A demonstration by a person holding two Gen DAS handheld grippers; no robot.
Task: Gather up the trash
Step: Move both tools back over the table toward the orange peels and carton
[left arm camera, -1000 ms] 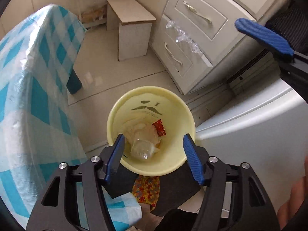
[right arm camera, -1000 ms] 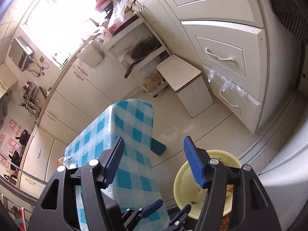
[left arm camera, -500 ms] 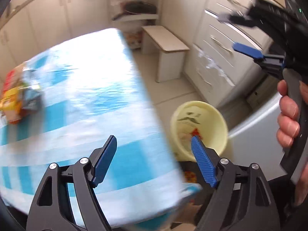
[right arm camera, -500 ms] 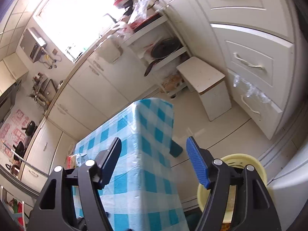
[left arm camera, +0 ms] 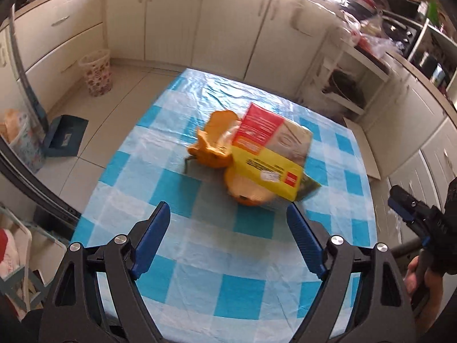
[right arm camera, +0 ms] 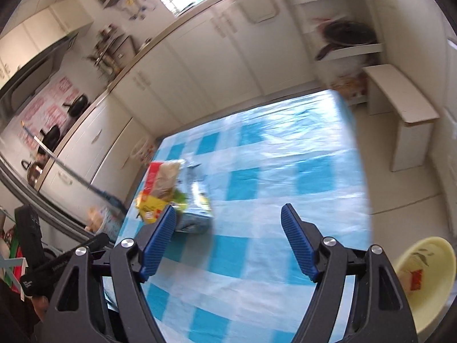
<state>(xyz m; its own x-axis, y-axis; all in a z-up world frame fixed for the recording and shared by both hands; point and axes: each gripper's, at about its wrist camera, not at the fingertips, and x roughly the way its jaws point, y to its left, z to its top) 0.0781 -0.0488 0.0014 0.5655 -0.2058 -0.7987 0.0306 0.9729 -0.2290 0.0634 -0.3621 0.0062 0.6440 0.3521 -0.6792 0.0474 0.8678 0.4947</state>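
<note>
A pile of trash lies on the blue-checked table [left arm camera: 205, 257]: a yellow and red package [left arm camera: 268, 148] on top of orange peel [left arm camera: 214, 140]. In the right wrist view the package [right arm camera: 160, 185] lies beside a blue carton [right arm camera: 197, 203]. My left gripper [left arm camera: 228, 243] is open and empty, just short of the pile. My right gripper [right arm camera: 228, 243] is open and empty over the table [right arm camera: 271, 171], right of the pile. The yellow trash bin [right arm camera: 428, 285] stands on the floor at the table's right end, with a red wrapper inside.
White kitchen cabinets [left arm camera: 200, 23] line the far wall. A small white stool [right arm camera: 405, 131] stands past the table. A patterned basket [left arm camera: 97, 71] and a blue dustpan [left arm camera: 65, 140] are on the floor to the left. The right gripper also shows at the right edge of the left wrist view [left arm camera: 411, 211].
Both grippers have swung from the yellow bin toward the table. The left wrist view now faces the trash pile instead of the bin. Both stay open and empty.
</note>
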